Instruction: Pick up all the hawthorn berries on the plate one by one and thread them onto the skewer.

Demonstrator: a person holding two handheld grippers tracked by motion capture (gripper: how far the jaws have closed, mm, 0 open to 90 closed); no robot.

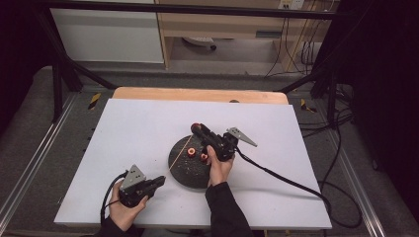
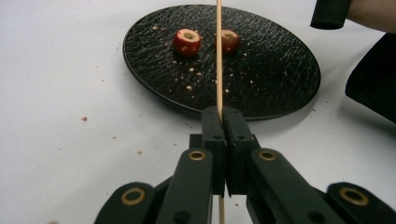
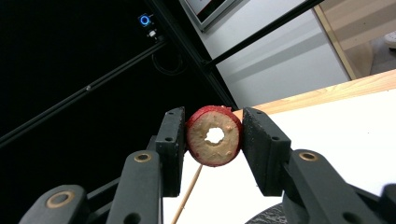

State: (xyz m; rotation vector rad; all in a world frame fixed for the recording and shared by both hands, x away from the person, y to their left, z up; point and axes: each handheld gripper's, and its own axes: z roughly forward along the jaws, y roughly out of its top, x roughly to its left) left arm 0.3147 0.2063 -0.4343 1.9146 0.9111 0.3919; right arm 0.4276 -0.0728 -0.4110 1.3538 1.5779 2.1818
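A black round plate (image 1: 190, 175) (image 2: 280, 70) lies mid-table with two red cored fruit rings (image 1: 190, 151) (image 1: 203, 157) (image 2: 187, 41) (image 2: 229, 40) on it. My left gripper (image 1: 159, 180) (image 2: 219, 116), low at the plate's near left, is shut on a thin wooden skewer (image 1: 179, 155) (image 2: 218, 56) that points out over the plate. My right gripper (image 1: 196, 128) (image 3: 213, 127) hovers above the plate's far edge, shut on a third red fruit ring (image 3: 214, 144) with a hole through its pale flesh. The skewer's tip (image 3: 187, 196) lies just below that ring.
Crumbs dot the plate and the white board (image 1: 148, 123) near it. The board rests on a wooden table (image 1: 197, 94). Black frame bars (image 1: 59, 84) and cables (image 1: 296, 185) run around the table. A dark sleeve (image 2: 369, 79) reaches in at the right.
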